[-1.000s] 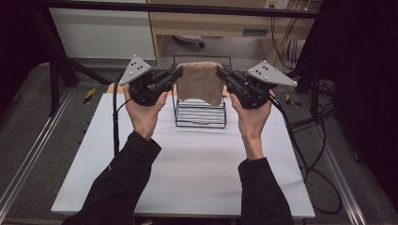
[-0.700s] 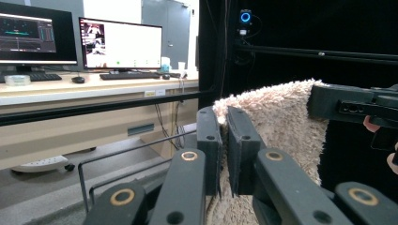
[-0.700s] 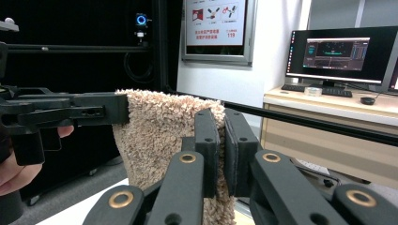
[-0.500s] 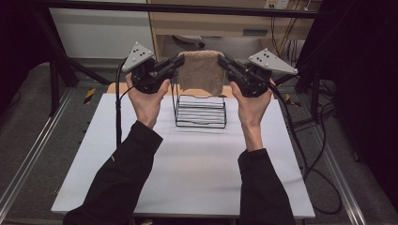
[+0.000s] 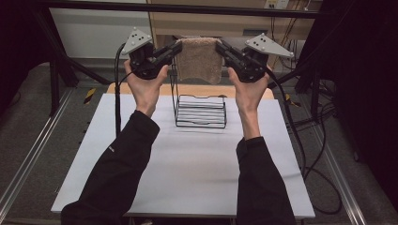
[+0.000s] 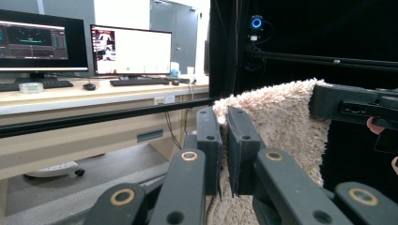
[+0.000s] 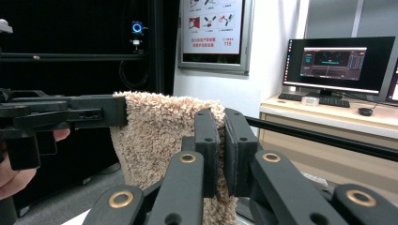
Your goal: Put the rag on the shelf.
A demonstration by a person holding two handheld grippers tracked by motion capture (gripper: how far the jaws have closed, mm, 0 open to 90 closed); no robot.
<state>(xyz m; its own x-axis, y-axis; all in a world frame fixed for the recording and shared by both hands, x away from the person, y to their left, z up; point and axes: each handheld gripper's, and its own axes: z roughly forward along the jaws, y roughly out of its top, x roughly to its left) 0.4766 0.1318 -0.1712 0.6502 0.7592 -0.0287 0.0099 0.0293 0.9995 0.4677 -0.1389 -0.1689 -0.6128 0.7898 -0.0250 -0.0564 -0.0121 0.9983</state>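
Observation:
A beige fluffy towel (image 5: 200, 59) hangs stretched between my two grippers, high above the table. My left gripper (image 5: 178, 45) is shut on the towel's upper left corner, and my right gripper (image 5: 218, 45) is shut on its upper right corner. In the left gripper view the towel (image 6: 277, 122) sits pinched between the jaws of my left gripper (image 6: 224, 123), with the other gripper's jaw clamping its far corner. The right gripper view shows the towel (image 7: 159, 131) gripped by my right gripper (image 7: 220, 125). Below the towel stands a black wire rack (image 5: 201, 111) on the white table (image 5: 187, 168).
A wooden board (image 5: 197, 90) lies behind the rack at the table's far edge. Black frame bars (image 5: 187, 7) cross overhead. Cables (image 5: 300, 140) trail off the table's right side. Desks with monitors (image 6: 126, 49) stand beyond the frame.
Both hands have risen and moved away from me together, carrying the towel up off the top of the wire rack; it now hangs free above it.

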